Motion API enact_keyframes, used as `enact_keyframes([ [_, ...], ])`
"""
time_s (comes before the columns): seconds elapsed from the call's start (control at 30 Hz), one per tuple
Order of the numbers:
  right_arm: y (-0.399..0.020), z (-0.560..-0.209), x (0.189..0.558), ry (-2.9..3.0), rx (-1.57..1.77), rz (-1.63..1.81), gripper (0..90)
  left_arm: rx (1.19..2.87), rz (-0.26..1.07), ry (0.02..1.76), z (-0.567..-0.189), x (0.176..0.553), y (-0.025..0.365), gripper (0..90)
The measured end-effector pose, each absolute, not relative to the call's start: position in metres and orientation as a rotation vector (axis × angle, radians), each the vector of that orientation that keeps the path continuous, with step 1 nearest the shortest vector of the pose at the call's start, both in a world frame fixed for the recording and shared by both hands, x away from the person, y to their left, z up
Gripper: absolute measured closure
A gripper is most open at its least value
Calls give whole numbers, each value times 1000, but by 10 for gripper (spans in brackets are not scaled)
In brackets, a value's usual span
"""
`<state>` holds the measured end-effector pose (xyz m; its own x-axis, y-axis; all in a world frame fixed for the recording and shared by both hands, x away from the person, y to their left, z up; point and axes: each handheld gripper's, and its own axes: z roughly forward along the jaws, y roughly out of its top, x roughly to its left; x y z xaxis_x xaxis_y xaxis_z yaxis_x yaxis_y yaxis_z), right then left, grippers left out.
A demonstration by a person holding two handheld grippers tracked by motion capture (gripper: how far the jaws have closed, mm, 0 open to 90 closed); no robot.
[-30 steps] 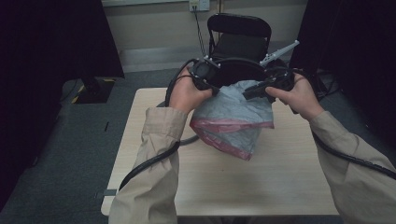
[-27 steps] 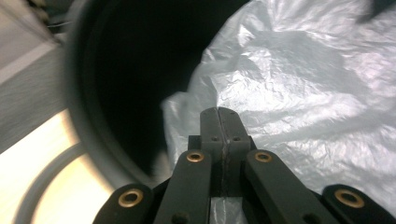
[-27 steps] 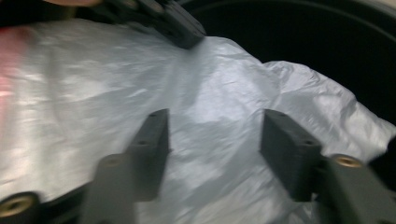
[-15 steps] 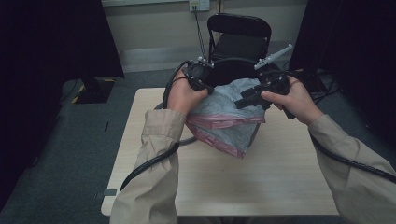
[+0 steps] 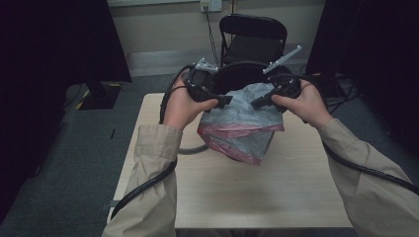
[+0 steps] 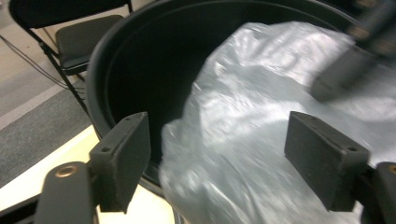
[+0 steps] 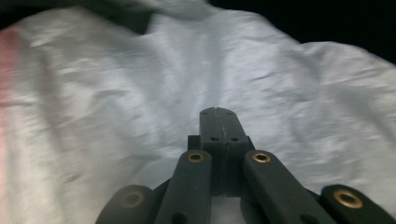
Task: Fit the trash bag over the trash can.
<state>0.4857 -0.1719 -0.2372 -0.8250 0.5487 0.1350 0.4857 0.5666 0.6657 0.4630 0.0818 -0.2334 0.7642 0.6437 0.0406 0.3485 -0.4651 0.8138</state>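
Lining step: bag (image 5: 244, 126) draped over the bin (image 5: 242, 74) at bench (image 5: 276, 197) far edge, left claw (image 5: 223, 100) jaws just sprung apart off the plastic, right claw (image 5: 257, 102) jaws together, whether pinching plastic unclear; next, left regrips bag rim.

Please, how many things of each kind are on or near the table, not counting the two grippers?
Bin: 1
Bag: 1
Chair: 1
Table: 1
Total: 4
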Motion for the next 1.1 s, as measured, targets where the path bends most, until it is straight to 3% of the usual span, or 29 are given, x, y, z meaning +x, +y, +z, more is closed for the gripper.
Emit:
enact_keyframes([
  [0.2, -175, -241, 489, 2681, 914, 1144, 900, 2113, 385, 691, -239, 457, 81, 279],
  [0.27, -174, -240, 488, 2675, 911, 1142, 806, 2113, 376, 670, -241, 458, 80, 313],
  [0.33, -173, -238, 486, 2644, 892, 1154, 714, 2100, 307, 708, -242, 458, 79, 470],
  [0.37, -173, -237, 485, 2638, 893, 1165, 625, 2106, 303, 708, -242, 460, 78, 488],
  [0.4, -173, -235, 484, 2614, 900, 1187, 547, 2115, 285, 708, -242, 460, 77, 576],
  [0.5, -174, -231, 481, 2597, 845, 1218, 427, 2162, 277, 725, -239, 462, 73, 788],
  [0.57, -175, -229, 480, 2597, 833, 1214, 395, 2189, 287, 741, -237, 465, 70, 853],
  [0.9, -182, -226, 478, 2612, 808, 1271, 343, 2044, 367, 956, -237, 487, 86, 889],
  [1.1, -188, -224, 480, 2616, 795, 1240, 351, 2041, 375, 959, -239, 488, 86, 890],
])
